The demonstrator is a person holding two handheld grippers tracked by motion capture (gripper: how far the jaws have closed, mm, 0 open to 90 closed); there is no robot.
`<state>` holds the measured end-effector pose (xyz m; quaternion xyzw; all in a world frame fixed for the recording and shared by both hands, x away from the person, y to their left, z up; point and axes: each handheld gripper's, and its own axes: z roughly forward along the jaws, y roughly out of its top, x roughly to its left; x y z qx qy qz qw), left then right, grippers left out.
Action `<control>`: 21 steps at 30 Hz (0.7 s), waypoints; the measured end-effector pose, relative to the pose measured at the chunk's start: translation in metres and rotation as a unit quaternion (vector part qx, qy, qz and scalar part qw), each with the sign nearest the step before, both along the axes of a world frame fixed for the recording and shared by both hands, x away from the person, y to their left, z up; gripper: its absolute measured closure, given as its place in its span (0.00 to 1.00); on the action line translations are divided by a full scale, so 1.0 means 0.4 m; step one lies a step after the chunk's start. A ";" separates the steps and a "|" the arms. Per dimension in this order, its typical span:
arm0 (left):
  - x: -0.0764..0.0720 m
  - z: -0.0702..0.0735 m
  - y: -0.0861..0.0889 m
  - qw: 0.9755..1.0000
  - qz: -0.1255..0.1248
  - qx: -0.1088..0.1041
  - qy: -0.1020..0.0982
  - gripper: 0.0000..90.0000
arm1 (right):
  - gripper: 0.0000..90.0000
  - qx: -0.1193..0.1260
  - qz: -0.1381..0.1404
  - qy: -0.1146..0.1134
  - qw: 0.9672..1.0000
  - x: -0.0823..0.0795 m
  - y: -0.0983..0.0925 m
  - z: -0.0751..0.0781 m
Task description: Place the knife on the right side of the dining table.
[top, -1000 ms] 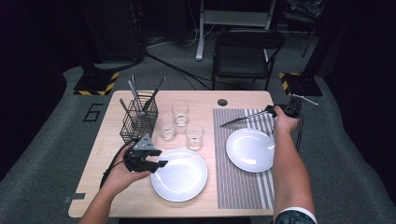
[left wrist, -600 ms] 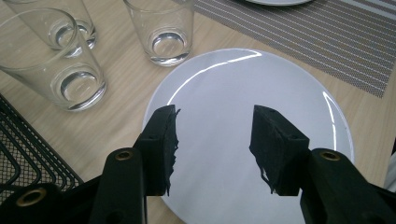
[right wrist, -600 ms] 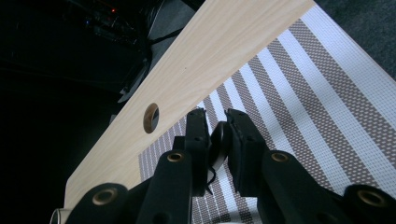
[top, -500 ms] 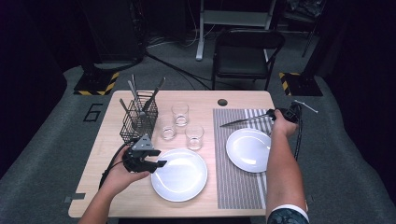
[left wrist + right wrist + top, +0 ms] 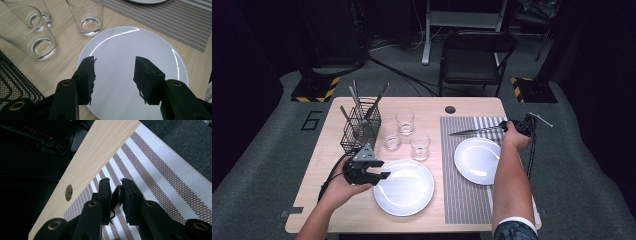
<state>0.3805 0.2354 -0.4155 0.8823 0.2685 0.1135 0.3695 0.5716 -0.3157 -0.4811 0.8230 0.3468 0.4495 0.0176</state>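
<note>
The knife [image 5: 472, 131] lies level just over the striped placemat [image 5: 472, 200] near the tabletop's far right corner, its handle end pinched in my right gripper [image 5: 117, 195]. It's thin, stiff metal, likely slippery and apt to swivel; holding the handle suits. The plate [image 5: 478, 161] sits just beneath. My left gripper [image 5: 115, 75] gapes, holding nothing, over the other plate [image 5: 120, 42], glasses [image 5: 86, 15] beyond.

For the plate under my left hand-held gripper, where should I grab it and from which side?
Take the plate by its near-left rim, coming in low from the left table edge. It lies flat on the wood, so only the thin raised lip offers a bite. The left hand-held gripper hangs open above it; the glasses crowd the far side.
</note>
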 end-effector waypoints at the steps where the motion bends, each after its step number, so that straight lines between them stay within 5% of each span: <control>1: 0.000 0.000 0.000 1.000 0.002 0.000 0.001 0.56 | 0.86 0.000 0.000 0.000 1.000 0.000 0.000 0.000; 21: 0.003 -0.010 -0.001 1.000 0.007 0.001 0.002 0.57 | 0.83 -0.013 -0.001 0.023 1.000 0.013 -0.007 -0.051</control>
